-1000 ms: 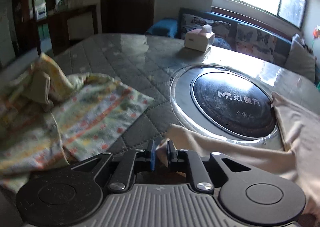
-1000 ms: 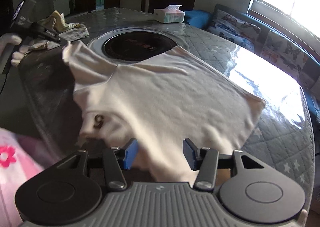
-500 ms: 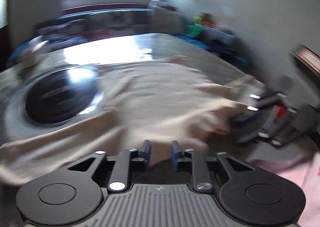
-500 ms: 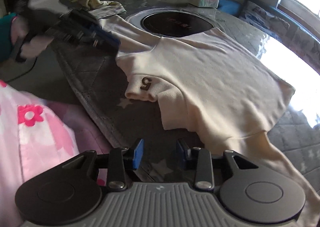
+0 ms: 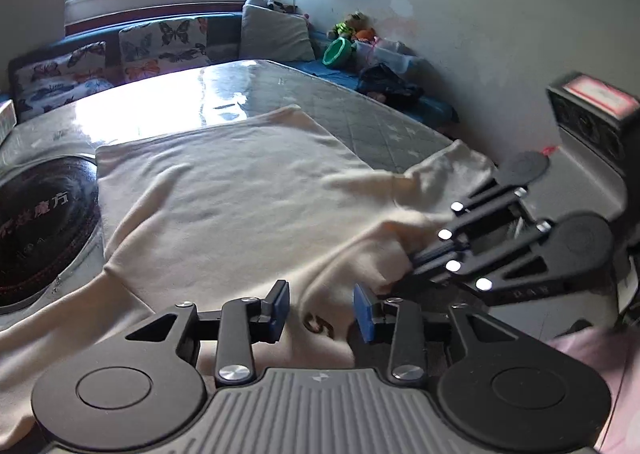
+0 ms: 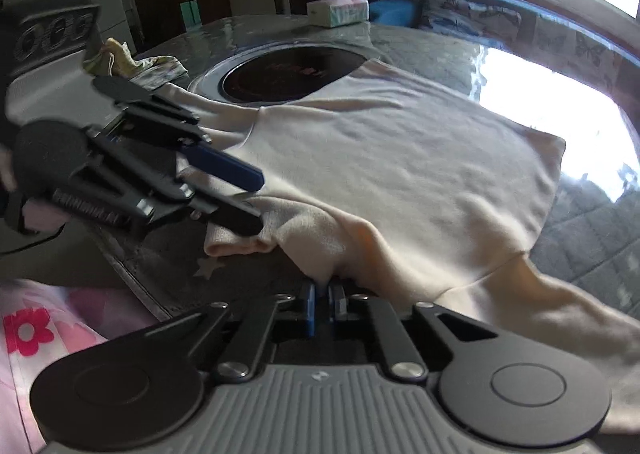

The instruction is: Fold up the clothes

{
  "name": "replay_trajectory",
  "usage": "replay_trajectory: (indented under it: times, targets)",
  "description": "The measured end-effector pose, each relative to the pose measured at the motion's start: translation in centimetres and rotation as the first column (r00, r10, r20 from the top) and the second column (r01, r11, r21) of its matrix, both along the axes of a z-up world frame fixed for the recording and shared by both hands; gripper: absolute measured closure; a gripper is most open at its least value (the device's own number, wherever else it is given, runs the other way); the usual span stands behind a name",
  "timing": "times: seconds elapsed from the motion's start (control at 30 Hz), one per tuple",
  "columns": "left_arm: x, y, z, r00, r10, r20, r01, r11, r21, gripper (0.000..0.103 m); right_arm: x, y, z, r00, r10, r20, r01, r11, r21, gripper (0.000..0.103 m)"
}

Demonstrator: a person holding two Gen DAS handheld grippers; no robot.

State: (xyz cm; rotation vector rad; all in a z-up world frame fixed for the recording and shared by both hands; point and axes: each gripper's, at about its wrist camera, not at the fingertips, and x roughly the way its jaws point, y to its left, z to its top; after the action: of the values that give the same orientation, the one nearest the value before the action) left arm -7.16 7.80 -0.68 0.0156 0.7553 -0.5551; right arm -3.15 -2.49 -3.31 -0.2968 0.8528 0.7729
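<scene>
A cream long-sleeved shirt (image 5: 232, 190) lies spread on the quilted table, its collar with a "5" label (image 5: 320, 328) at the near edge. My left gripper (image 5: 322, 312) is open, its blue pads on either side of the collar. My right gripper (image 6: 323, 304) is shut on the shirt's near shoulder (image 6: 320, 238), pinching a fold of cloth. Each gripper shows in the other's view: the right one (image 5: 412, 258) and the left one (image 6: 256, 198), open at the collar.
A round black cooktop (image 6: 292, 72) is set in the table (image 6: 592, 238) behind the shirt. A floral cloth (image 6: 136, 64) lies at the far left, a tissue box (image 6: 338, 8) at the far edge. A sofa with cushions (image 5: 160, 42) stands beyond.
My left gripper let go of the sleeve, swung right to the collar and opened wider. My right gripper moved in to the shoulder and shut on the cloth.
</scene>
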Motion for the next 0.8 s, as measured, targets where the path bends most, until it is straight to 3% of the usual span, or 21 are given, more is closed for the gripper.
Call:
replay_trajectory:
  times: [0.2, 0.43, 0.53, 0.67, 0.8]
  targets:
    - [2.0, 1.1, 0.6, 0.999, 0.034, -0.009, -0.034, 0.997, -0.069, 0.066, -1.4, -0.6, 2.8, 0.992, 0.11, 0.056, -0.111, 0.994, 0.007, 0.1]
    - [2.6, -0.5, -1.8, 0.997, -0.045, -0.065, 0.045, 0.999, 0.001, 0.071, -1.9, -1.0, 3.8, 0.975, 0.22, -0.024, -0.22, 0.975, -0.015, 0.1]
    - [1.9, -0.4, -1.6, 0.996, -0.076, -0.053, 0.077, 0.997, 0.019, 0.071, -1.6, -1.6, 4.8, 0.978, 0.208, 0.014, -0.208, 0.978, -0.031, 0.099]
    - [1.5, 0.2, -1.6, 0.995, -0.086, -0.056, 0.088, 0.996, 0.022, 0.069, 0.6, -2.2, 5.1, 0.991, 0.113, 0.074, -0.11, 0.993, -0.033, 0.095]
    - [1.5, 0.9, -1.6, 0.994, -0.08, -0.072, 0.081, 0.997, 0.007, 0.069, 2.8, -2.1, 2.6, 0.998, 0.064, 0.028, -0.063, 0.997, -0.037, 0.094]
